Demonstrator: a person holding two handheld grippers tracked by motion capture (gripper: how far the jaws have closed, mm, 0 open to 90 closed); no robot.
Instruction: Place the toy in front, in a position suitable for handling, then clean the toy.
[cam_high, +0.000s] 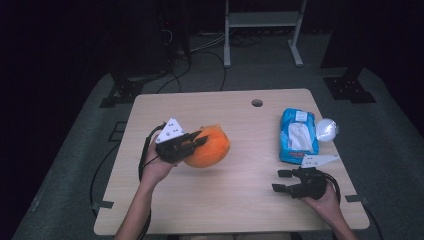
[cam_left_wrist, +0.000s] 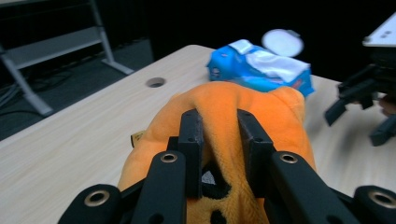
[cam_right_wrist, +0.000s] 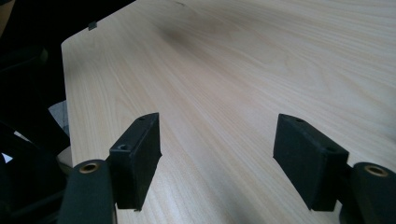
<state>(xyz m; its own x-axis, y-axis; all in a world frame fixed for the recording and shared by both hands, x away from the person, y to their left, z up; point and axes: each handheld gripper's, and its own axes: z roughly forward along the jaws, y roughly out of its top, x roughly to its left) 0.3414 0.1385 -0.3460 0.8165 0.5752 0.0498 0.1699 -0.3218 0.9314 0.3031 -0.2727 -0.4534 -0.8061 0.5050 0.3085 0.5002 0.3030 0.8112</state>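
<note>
- Mid-carry, I reckon: left gripper (cam_left_wrist: 219, 135) clamped on the orange plush (cam_high: 210, 147), left of the wipes (cam_high: 298, 136).
- Right gripper (cam_right_wrist: 219, 163) wide apart, holding nothing, below the wipes.
- Next I need a gentle set-down.

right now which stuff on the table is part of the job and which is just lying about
In the job:
- orange plush toy, pinched by the left tool
- right tool, open, nothing between its jaws, low over the table

Lying about:
- blue wipes pack on the table's right side
- round white lid, right beside the pack
</note>
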